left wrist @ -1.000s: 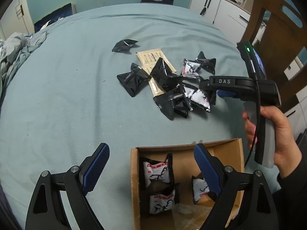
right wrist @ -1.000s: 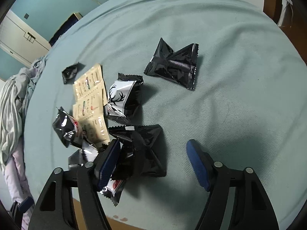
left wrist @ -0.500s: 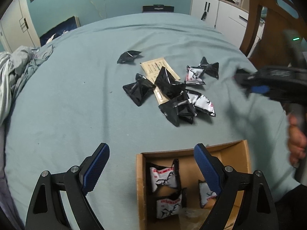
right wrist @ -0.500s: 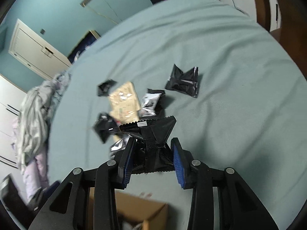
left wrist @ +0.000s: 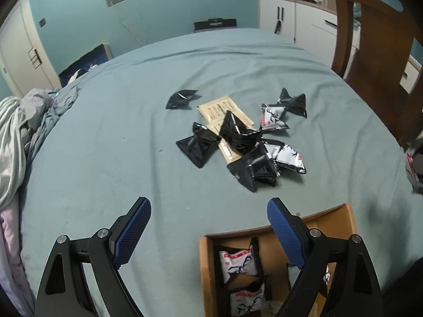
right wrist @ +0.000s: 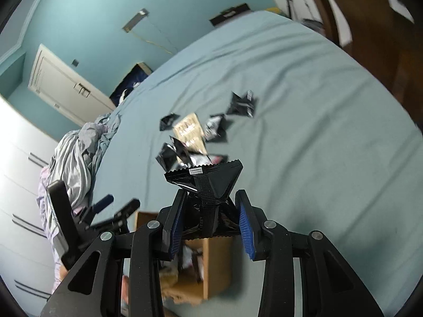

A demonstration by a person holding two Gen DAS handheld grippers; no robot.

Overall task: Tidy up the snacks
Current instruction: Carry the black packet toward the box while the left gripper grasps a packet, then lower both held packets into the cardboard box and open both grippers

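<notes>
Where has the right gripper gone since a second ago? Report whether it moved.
Yes. The right gripper, shut on a black packet, lifted off the snack pile toward the cardboard box.

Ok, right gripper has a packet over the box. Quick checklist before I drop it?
1. Black packet clamped between the right gripper pads: ok.
2. Packet above the box opening: cannot tell, the gripper hides most of it.
3. Room in the box: ok, bare floor shows beside the packets inside.
4. Left gripper open and empty: ok.
5. Left gripper clear of the drop: not ok, one finger overlaps the box.
</notes>
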